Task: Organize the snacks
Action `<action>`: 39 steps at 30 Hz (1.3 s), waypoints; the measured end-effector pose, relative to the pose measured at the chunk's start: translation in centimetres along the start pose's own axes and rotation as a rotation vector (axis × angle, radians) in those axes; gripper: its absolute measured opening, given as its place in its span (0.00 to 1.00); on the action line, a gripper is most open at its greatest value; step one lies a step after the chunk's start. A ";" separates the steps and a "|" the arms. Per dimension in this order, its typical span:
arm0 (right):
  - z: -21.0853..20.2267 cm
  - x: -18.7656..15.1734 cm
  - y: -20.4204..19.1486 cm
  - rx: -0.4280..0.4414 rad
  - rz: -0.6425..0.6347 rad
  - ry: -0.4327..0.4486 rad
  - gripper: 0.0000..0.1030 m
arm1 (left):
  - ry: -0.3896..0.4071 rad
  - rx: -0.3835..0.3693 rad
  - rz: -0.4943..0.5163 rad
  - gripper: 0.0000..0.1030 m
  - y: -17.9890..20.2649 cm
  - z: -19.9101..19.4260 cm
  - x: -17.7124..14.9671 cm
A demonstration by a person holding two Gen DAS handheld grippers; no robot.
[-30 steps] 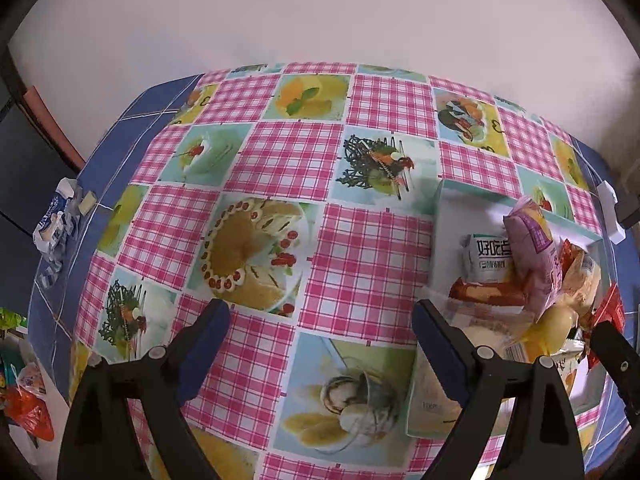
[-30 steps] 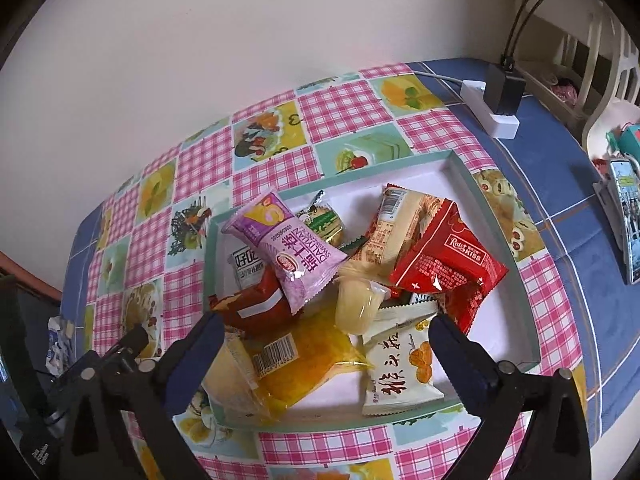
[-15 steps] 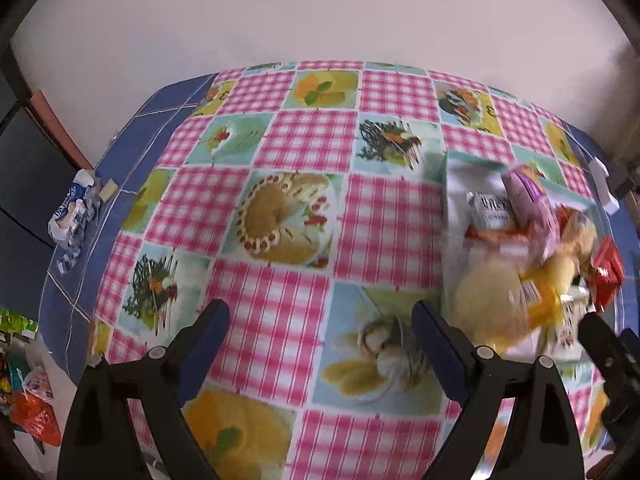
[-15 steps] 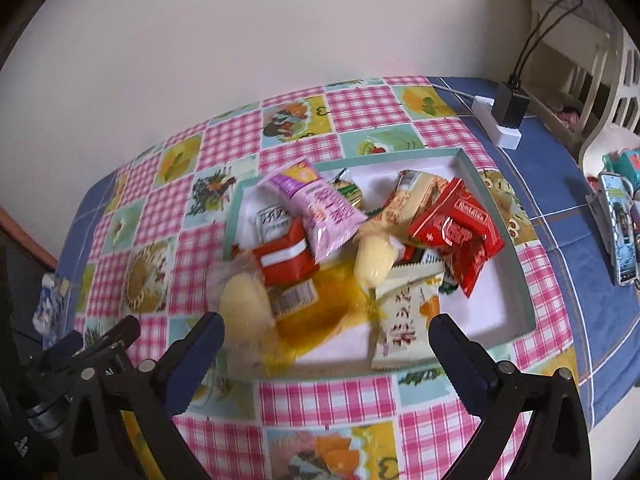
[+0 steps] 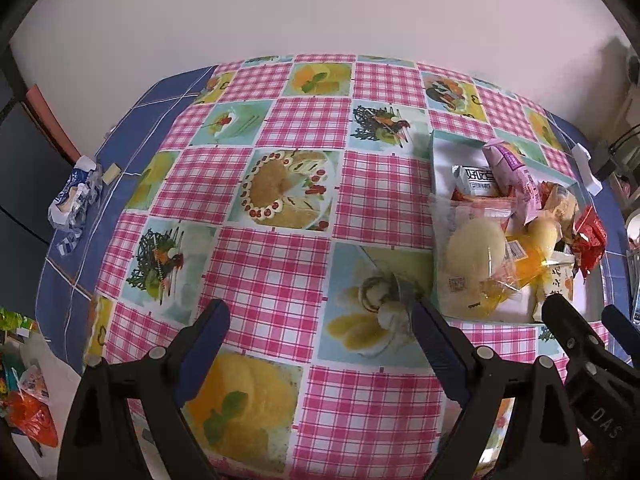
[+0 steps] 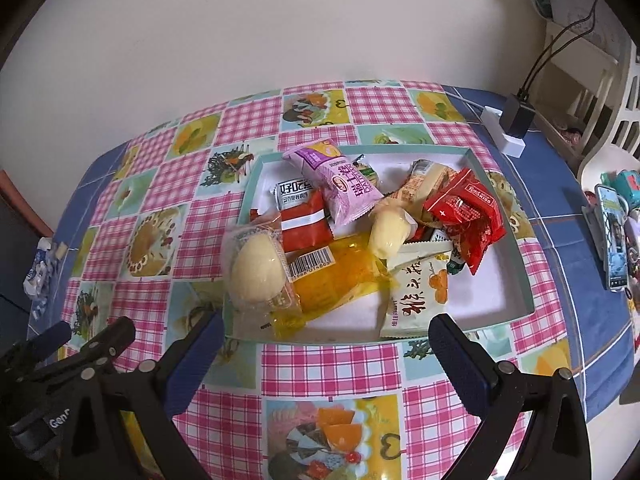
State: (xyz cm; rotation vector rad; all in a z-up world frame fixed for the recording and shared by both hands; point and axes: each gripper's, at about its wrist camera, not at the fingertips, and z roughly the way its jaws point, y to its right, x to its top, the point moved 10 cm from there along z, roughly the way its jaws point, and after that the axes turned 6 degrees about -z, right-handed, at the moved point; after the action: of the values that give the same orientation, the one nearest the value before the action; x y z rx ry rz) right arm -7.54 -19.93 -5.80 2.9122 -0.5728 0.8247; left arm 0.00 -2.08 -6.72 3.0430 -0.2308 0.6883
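A shallow white tray with a teal rim [image 6: 516,236] holds several snack packets in the right wrist view: a purple packet [image 6: 340,178], a red packet [image 6: 468,216], a clear-wrapped pale bun [image 6: 256,268], a yellow bag [image 6: 340,276] and a white packet with an orange print [image 6: 420,296]. My right gripper [image 6: 324,332] hangs open above the tray's near edge, holding nothing. In the left wrist view the same tray [image 5: 444,152] lies at the right, its bun [image 5: 474,248] nearest. My left gripper [image 5: 320,324] is open over bare tablecloth left of the tray.
The table wears a pink checked cloth with food pictures [image 5: 280,264]. A crumpled blue-and-white wrapper [image 5: 74,196] lies at its left edge. A white power strip with a black plug [image 6: 512,120] sits at the back right, and a phone [image 6: 612,236] lies off to the right.
Both grippers have drawn back toward the table's near edge, so the tray and cloth sit farther off in both views. The right gripper has rolled a little. Jaws stayed open.
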 end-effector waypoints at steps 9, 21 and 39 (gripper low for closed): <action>-0.1 0.5 0.3 -0.007 0.005 0.002 1.00 | 0.017 0.004 -0.024 0.90 -0.8 -0.5 0.8; -0.1 0.6 0.1 -0.007 0.000 0.003 1.00 | -0.007 -0.006 -0.044 0.90 -0.9 -0.1 0.8; -0.1 0.7 -0.2 0.004 -0.010 -0.001 1.00 | -0.032 -0.007 -0.066 0.90 -1.2 0.4 0.6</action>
State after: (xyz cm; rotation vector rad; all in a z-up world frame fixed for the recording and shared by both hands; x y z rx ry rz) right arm -7.02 -19.98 -5.36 2.9168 -0.5563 0.8241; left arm 0.89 -0.98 -6.81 3.0419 -0.1316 0.6333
